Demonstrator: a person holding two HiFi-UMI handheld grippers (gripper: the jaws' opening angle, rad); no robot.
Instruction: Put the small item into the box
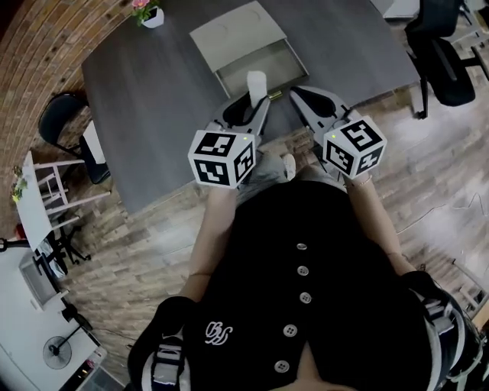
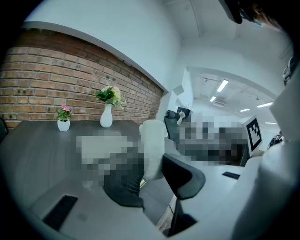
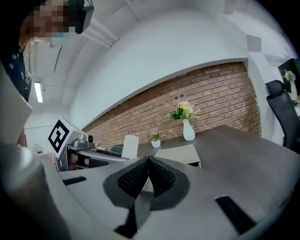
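While upright, clamped by left hand-held gripper (image 2: 153,180), small white round-topped item (image 2: 152,147); right hand-held gripper (image 3: 149,162), jaws together.

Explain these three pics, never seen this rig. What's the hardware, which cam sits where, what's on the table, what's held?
There is no robot here. A person holds a handheld gripper in each hand, each with a marker cube on it. The head view looks down from the person's head. The other two cameras ride on the grippers and look along their fingers. On the dark table are an open box, a small flower pot and a white vase. The left gripper is closed on the white small item, upright at the box's near edge. The right gripper is closed and empty.
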